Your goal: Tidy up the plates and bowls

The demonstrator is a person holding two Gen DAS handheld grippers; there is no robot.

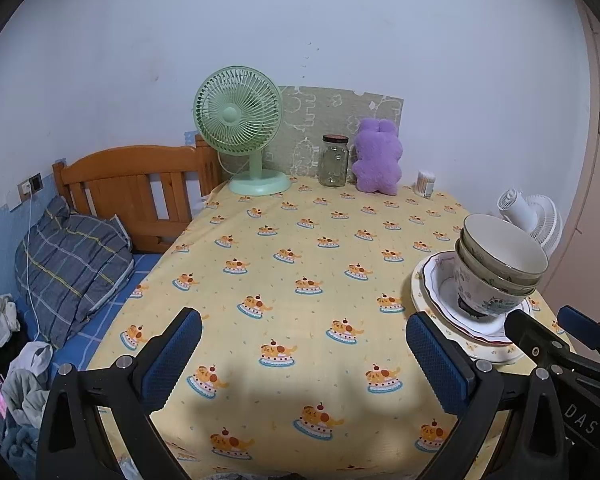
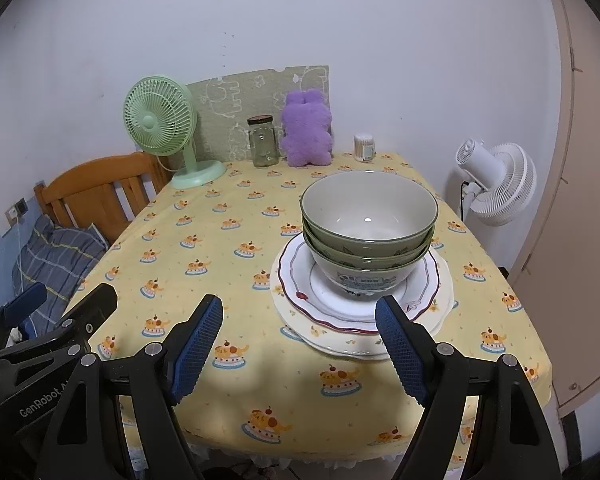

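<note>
Three green-rimmed bowls [image 2: 368, 224] sit nested on a stack of plates [image 2: 300, 300] on the yellow tablecloth, towards the table's right side. The same bowls [image 1: 500, 264] and plates [image 1: 432, 280] show at the right edge of the left wrist view. My right gripper [image 2: 300, 332] hovers open just in front of the plates, nothing between its blue pads. My left gripper [image 1: 304, 344] is open over bare cloth to the left of the stack, also holding nothing. Each gripper appears at the edge of the other's view.
Along the back wall stand a green desk fan [image 1: 240, 128], a glass jar [image 1: 333, 160], a purple plush toy [image 1: 378, 156] and a small cotton-swab container [image 1: 426, 183]. A white fan [image 2: 496, 184] stands off the table's right side. A wooden bed headboard [image 1: 132, 184] and pillow lie left.
</note>
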